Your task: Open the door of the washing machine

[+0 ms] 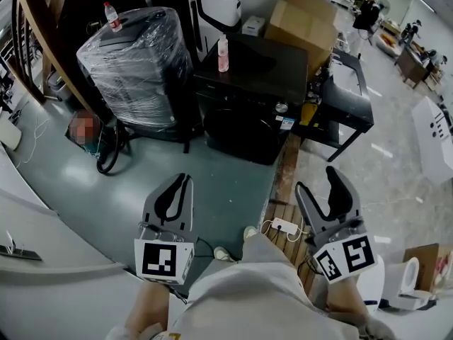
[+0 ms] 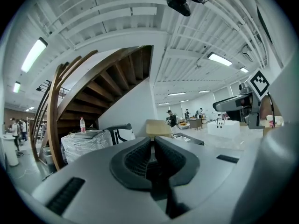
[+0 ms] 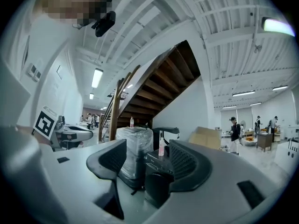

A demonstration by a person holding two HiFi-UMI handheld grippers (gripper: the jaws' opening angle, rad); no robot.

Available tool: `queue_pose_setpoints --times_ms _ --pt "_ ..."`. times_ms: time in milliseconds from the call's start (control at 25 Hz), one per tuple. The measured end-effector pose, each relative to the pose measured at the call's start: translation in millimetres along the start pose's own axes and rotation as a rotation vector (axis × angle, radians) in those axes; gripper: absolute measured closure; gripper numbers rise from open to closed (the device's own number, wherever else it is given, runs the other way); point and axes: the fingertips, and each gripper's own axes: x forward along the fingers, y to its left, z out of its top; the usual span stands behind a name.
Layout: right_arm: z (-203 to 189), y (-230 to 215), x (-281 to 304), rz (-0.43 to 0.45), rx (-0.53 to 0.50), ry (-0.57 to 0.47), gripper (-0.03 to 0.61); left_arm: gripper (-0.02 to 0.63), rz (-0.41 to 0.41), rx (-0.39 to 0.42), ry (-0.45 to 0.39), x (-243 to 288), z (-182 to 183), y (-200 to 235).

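As the boxy black washing machine (image 1: 248,94) was viewed from above, its door (image 1: 237,129) was barely made out. The left tool (image 1: 182,181) was seen closed, the right tool (image 1: 317,183) wide and empty.

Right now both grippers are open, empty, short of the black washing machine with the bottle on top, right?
No: the left gripper is shut, jaws together, per the left gripper view. The right gripper is open; both are empty, short of the washing machine with the bottle on top.

Left of the glossy black washing machine (image 1: 249,83) stands a unit (image 1: 134,66) in shiny crinkled plastic wrap, with matt cardboard boxes (image 1: 301,16) behind.
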Motion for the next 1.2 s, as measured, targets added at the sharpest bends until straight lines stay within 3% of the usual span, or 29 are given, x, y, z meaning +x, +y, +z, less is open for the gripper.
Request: queue_pose_setpoints --times_ms 360,520,640,920,1200 --pt "-29 -23 22 0.003 0.016 0.087 0.284 0.574 -0.034 0.061 0.014 28 -21 2" --pt "-39 -41 40 0.011 0.026 0.11 0.284 0.574 -0.046 0.002 0.019 52 -15 -8" --pt "-48 -60 60 0.02 0.032 0.125 0.284 0.574 -0.054 0.018 0.038 77 -21 -9" --pt "-82 -119 120 0.051 0.066 0.189 0.284 0.574 -0.05 0.014 0.097 159 -36 -12" --pt "-143 -181 201 0.111 0.123 0.281 0.282 0.573 -0.062 0.046 0.194 258 -79 -14"
